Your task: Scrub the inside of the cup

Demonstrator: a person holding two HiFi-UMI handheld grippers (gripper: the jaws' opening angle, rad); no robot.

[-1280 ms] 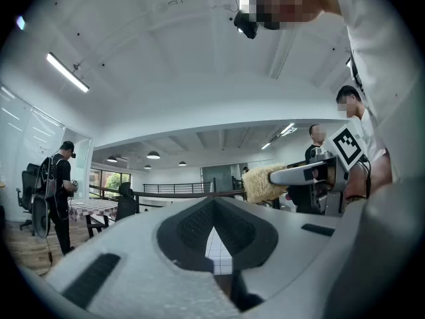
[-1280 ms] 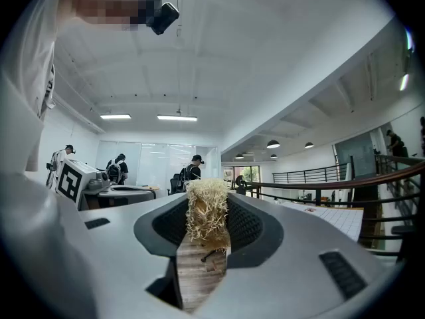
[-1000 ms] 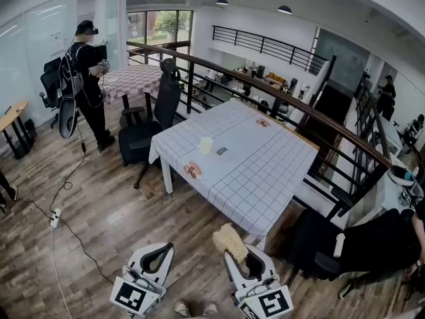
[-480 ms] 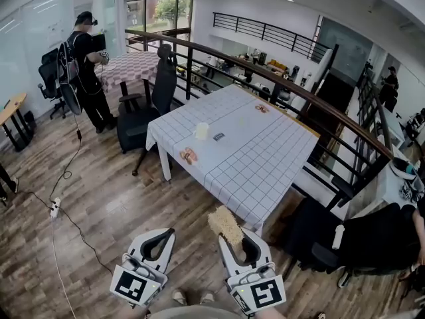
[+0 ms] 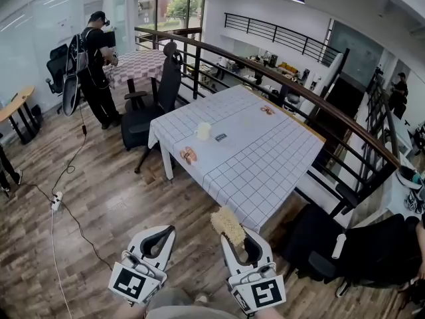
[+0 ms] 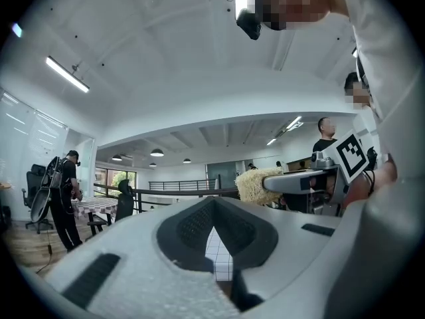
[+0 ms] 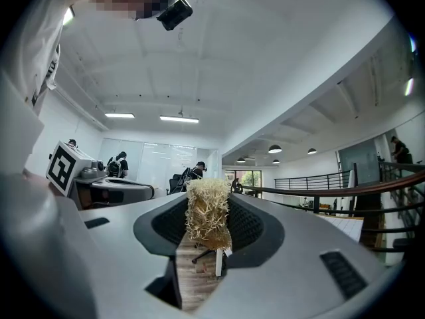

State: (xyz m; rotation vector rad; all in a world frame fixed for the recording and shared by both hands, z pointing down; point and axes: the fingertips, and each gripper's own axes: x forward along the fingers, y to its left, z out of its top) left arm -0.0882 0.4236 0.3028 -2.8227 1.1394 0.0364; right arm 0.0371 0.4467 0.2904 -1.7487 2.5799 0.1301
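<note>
Both grippers are held low and level at the near edge of the head view, side by side and pointing toward the far table [image 5: 265, 171]. The left gripper [image 5: 166, 232] has its jaws pressed together with nothing between them. The right gripper [image 5: 234, 239] is clamped on a straw-coloured fibrous scrubber [image 5: 227, 222], whose bristly head sticks out past the jaw tips.

The cup [image 5: 204, 131], a pale one, stands upright on the checked tablecloth near the table's left edge, well apart from both grippers. A small pinkish object [image 5: 188, 155] lies nearer on the same cloth, close to the table's near-left corner. A black office chair [image 5: 147, 121] stands at the table's left side, and a person in dark clothes [image 5: 97, 68] stands at the far left.

Compared with a second ago, both grippers sit slightly higher in the head view, and their grips are unchanged. The shoes seen then at the near edge are now covered by a light garment.
</note>
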